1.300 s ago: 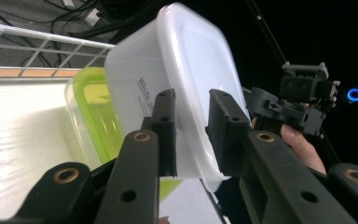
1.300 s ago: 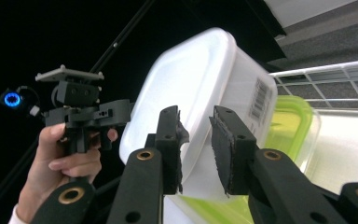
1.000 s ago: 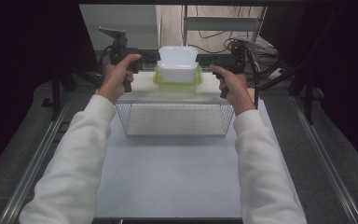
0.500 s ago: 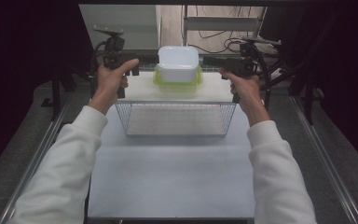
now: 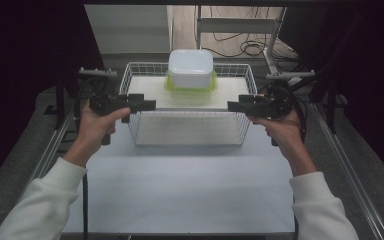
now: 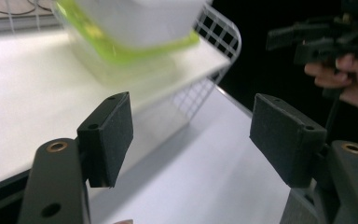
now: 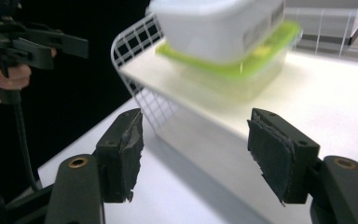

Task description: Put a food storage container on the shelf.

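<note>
A white wire basket (image 5: 190, 134) stands at the far middle of the white table (image 5: 190, 195), with a white board (image 5: 147, 92) lying across its top. On the board sits a clear container with a green lid (image 5: 190, 86), and a white tub (image 5: 190, 67) is stacked on it. My left gripper (image 5: 144, 104) hovers at the basket's left front corner, open and holding nothing. My right gripper (image 5: 234, 106) hovers at the right front corner, also open with nothing in it. In the left gripper view the left gripper (image 6: 191, 100) faces the blurred stack (image 6: 135, 28). The right gripper (image 7: 196, 116) likewise faces that stack (image 7: 223, 32).
Metal rails (image 5: 55, 145) run along both long sides of the table. Cables and a frame (image 5: 240, 25) lie on the floor beyond the basket. Bare white tabletop stretches between the basket and the person's sleeves (image 5: 40, 210).
Both grippers have drawn back from beside the stacked containers, outward and toward the person, to the basket's front corners. The containers and basket have stayed put.
</note>
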The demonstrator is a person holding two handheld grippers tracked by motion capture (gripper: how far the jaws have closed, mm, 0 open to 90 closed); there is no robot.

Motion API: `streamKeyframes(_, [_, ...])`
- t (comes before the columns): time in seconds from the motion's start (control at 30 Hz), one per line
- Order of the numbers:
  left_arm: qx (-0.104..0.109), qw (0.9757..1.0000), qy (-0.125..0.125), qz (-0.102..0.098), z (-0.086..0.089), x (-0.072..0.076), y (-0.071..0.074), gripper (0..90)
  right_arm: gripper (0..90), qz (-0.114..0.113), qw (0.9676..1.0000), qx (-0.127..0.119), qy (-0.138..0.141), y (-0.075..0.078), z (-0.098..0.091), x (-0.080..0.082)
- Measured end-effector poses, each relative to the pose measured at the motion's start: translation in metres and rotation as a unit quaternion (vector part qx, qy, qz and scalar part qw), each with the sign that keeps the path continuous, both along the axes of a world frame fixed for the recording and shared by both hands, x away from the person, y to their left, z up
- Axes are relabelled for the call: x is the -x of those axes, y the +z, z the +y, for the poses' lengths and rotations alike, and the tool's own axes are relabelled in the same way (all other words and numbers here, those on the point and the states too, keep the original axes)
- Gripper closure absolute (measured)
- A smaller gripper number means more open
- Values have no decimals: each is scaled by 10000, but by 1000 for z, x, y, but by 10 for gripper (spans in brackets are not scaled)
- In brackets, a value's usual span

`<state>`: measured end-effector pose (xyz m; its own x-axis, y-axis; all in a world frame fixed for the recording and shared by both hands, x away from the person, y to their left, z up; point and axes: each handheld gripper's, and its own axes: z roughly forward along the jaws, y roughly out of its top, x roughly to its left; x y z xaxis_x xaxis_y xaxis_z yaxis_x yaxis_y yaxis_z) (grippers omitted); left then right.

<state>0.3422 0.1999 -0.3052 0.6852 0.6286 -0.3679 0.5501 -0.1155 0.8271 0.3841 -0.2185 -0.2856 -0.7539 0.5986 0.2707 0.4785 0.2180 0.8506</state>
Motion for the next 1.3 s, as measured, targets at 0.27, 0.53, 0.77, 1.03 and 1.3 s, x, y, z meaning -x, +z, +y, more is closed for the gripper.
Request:
streamKeyframes(0.27, [141,9992,-280,236,3,39,-50,286,344,209,9995,77,235,-44,-14,34])
streamKeyframes(0.53, [-188,9978,-192,607,0,55,-112,283,344,584,9966,494,305,-105,-24,62])
streamKeyframes(0.77, [-611,9955,-247,674,-8,66,-145,286,343,804,9932,813,238,-141,-29,74])
streamKeyframes(1.03, [-615,9957,-280,633,-10,68,-148,287,339,834,9937,721,206,-146,-34,75])
streamKeyframes(1.3, [-568,9963,-155,627,-4,66,-152,274,295,740,9943,747,171,-149,-33,76])
